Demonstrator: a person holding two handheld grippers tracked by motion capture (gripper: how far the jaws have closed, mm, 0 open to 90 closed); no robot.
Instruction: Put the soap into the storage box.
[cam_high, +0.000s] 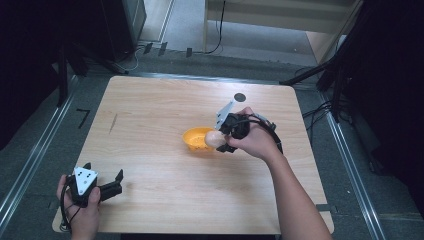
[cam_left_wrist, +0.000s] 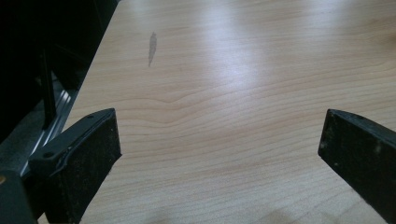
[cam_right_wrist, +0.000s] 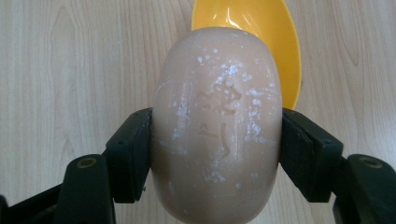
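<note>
Pale pink, rounded soap bar (cam_right_wrist: 217, 126), dusted with white flecks and stamped with a faint raised mark, sits clamped between the two black jaws of the right gripper (cam_high: 220, 141), one jaw pressed on each of its long sides. It hangs just above the near-right rim of the small orange plastic bowl (cam_high: 195, 138), which stands a little right of the middle of the light wooden desk (cam_high: 165, 175). In the right gripper view the soap covers most of the bowl, so only an orange crescent peeks out behind it and the bowl's inside is hard to judge. The stamped mark is too worn to read. The person's right hand (cam_high: 257, 141) wraps the gripper, hiding much of its body. Down at the desk's near-left corner, the left gripper (cam_high: 116, 182) rests in the left hand (cam_high: 82, 212), its jaws spread wide apart with bare wood between them. A small dark disc (cam_high: 240, 97) lies near the far edge.
</note>
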